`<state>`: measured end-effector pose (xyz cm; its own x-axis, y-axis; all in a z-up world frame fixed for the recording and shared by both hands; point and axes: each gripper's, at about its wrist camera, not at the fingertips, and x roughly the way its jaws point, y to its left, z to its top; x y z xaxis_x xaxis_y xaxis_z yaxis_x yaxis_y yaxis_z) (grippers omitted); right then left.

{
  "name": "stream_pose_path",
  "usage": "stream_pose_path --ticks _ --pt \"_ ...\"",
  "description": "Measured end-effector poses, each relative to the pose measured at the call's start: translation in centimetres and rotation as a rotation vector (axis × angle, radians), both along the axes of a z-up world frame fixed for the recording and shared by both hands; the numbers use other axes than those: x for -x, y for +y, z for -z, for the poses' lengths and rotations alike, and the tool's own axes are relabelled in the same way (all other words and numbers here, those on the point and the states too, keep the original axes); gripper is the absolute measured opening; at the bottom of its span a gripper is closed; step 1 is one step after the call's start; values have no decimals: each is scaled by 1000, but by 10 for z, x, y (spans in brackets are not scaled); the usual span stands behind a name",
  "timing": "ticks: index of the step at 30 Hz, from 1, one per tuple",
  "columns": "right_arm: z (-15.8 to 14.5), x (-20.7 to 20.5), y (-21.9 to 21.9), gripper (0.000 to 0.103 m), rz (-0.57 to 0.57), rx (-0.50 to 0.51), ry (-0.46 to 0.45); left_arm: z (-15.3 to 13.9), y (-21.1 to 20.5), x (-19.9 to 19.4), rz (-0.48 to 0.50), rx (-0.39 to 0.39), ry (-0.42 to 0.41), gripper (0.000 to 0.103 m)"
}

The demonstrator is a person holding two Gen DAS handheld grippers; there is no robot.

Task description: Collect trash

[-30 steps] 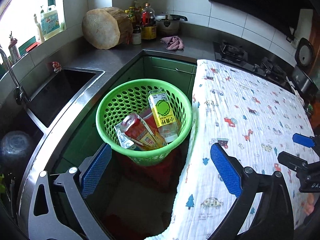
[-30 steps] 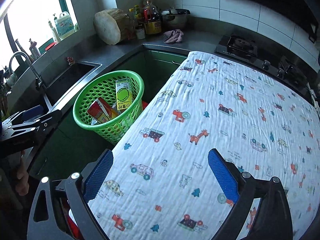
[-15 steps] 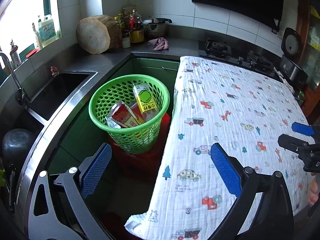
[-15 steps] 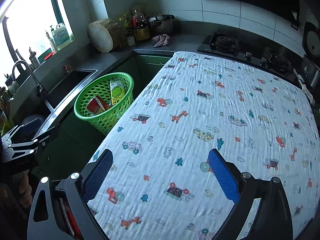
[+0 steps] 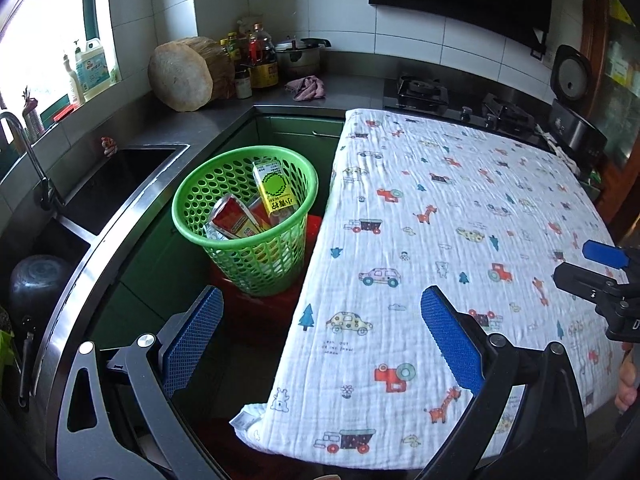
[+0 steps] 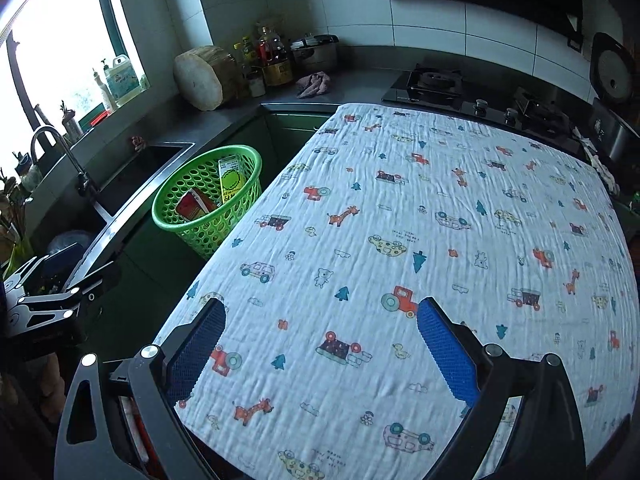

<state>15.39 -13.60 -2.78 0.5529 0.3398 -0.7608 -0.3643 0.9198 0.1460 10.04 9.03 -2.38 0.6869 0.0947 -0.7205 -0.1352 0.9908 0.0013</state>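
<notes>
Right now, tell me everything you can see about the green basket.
The green basket is round, plastic-looking, its wall perforated with holes, tapering downward. It stands upright on something red, between the sink counter and the cloth-covered table. Inside lie a yellow carton and a red packet.

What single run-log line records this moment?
left gripper: open, empty | right gripper: open, empty | green basket: yellow carton, red packet inside | tablecloth: no trash visible

yellow carton (image 5: 273, 190) in green basket (image 5: 192, 204): Chinese characters, too small to read | elsewhere: nothing legible
</notes>
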Motion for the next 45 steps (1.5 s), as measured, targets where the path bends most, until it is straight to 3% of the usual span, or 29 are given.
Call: stream_pose_path --ticks 45 --pt "-13 26 -10 94 -15 8 -59 -21 -13 22 11 -24 -50 98"
